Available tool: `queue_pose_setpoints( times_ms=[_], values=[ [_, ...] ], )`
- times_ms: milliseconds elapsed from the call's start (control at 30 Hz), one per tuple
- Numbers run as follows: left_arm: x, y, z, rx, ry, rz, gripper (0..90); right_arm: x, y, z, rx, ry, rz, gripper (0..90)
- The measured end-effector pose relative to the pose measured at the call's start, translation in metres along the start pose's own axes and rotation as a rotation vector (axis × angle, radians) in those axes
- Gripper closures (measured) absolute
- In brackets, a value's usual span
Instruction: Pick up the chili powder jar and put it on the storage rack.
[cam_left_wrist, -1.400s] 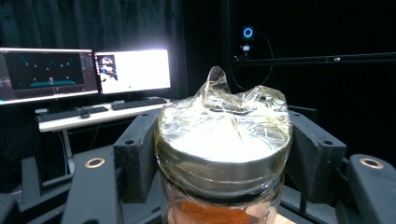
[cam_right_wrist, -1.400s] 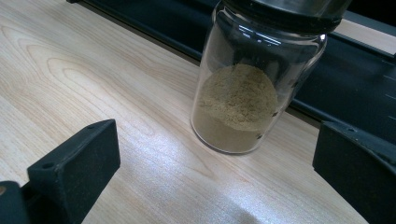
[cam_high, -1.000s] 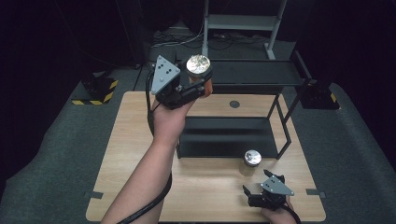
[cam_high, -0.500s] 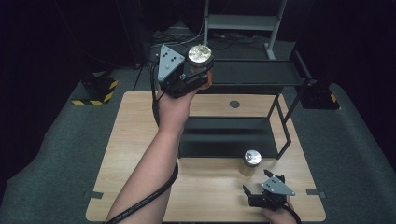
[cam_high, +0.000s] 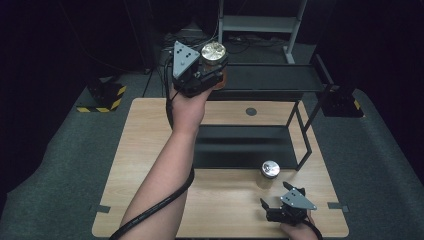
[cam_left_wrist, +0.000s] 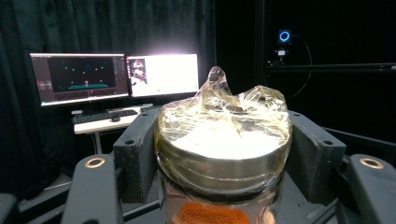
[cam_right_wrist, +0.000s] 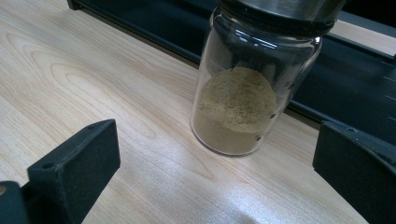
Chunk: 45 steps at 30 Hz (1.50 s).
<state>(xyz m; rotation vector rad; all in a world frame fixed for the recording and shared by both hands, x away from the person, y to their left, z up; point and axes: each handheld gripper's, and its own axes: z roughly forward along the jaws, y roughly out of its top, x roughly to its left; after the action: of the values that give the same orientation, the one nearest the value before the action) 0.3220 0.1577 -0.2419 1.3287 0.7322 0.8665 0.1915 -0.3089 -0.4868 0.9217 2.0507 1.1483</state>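
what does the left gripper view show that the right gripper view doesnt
Left gripper view: a jar with orange powder and a plastic-wrapped lid, clamped between the left tongs, with monitors behind. Right gripper view: a jar of tan powder standing on the wooden table beside the black rack, ahead of the open right tongs, untouched. Both: a glass powder jar with a metal lid, framed by black jaws.

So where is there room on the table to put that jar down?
The wooden table is bare left of the black shelf rack and along its front edge. Near the right tool it is crowded: the brown-powder jar stands there.
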Motion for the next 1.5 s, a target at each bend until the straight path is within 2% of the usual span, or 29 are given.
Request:
queue_pose_setpoints(
  times_ms=[267,733,1000,1267,1500],
  values=[
    [0.000,-0.001,0.007,0.006,0.015,0.001,34.3,0.000,-0.001,-0.001,-0.004,0.002,-0.005,0.0],
    [0.002,-0.012,0.028,0.030,0.036,-0.021,34.3,0.000,-0.001,-0.001,-0.006,0.005,-0.012,0.0],
    [0.000,-0.012,0.034,0.037,0.034,-0.022,34.3,0.000,-0.002,-0.001,-0.009,0.006,-0.011,0.0],
    [-0.003,-0.008,0.037,0.055,0.022,0.001,34.3,0.000,-0.001,-0.001,-0.007,0.008,-0.012,0.0],
    [-0.003,-0.010,0.038,0.064,0.023,-0.012,34.2,0.000,-0.002,-0.001,-0.010,0.007,-0.010,0.0]
  ],
)
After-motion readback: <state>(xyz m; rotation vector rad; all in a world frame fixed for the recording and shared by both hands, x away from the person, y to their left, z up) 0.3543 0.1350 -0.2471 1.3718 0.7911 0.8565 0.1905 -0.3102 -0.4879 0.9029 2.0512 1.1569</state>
